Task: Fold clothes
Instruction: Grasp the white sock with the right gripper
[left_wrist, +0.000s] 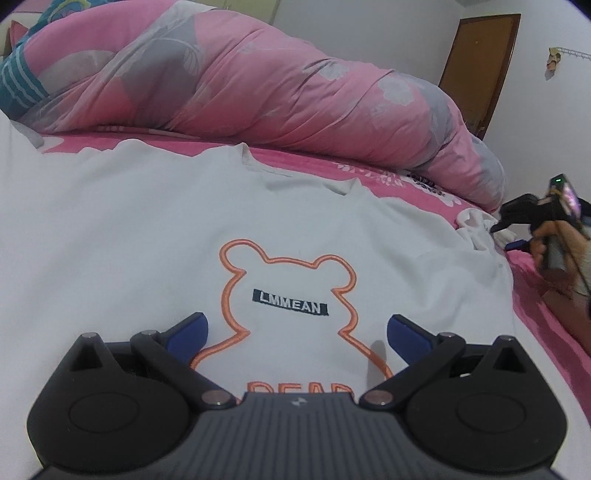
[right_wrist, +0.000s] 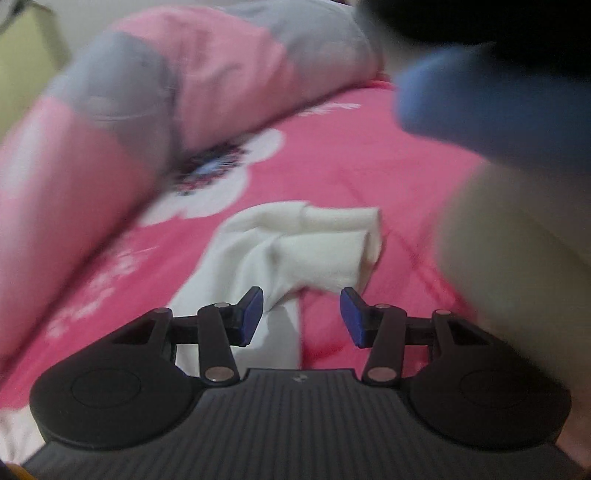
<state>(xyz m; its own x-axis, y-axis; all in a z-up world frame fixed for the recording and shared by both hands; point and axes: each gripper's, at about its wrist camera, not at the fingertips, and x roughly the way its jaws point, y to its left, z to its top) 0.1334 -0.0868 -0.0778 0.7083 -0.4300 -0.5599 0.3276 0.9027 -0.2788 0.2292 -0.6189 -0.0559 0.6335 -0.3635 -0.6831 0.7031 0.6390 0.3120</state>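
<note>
Shirt (left_wrist: 147, 229) spread flat on the bed (left_wrist: 546, 325), front up, white, with an orange bear (left_wrist: 290, 302) drawn on it. Neck hole toward the far side of the bed, where the big pink quilt (left_wrist: 258, 81) is piled. Hem toward the near side, hidden under the left gripper (left_wrist: 297, 332).

Left gripper low over the bear, fingers wide apart, nothing between them. Not touching the cloth, as far as can be seen.

Right sleeve (right_wrist: 314, 236) bunched in a lump off the shirt's right shoulder, on bare pink sheet. Right gripper (right_wrist: 302, 317) just short of that lump, pointing down at it, held by a hand (left_wrist: 543, 243) out past the shirt's right side. Fingers about half apart, gripping nothing; one finger over a strip of white cloth, the other over pink sheet. Sleeve straight ahead of the fingers, running long-ways away from them.

Right gripper much the nearer to the sleeve, so likely the one to pinch it and carry it across, back onto the bear. Left gripper well placed to press the middle down.

Plenty of flat bed around the sleeve. Quilt close on the far side, so better not to push that way. Something blue and blurry high in the right wrist view; cannot tell what.
</note>
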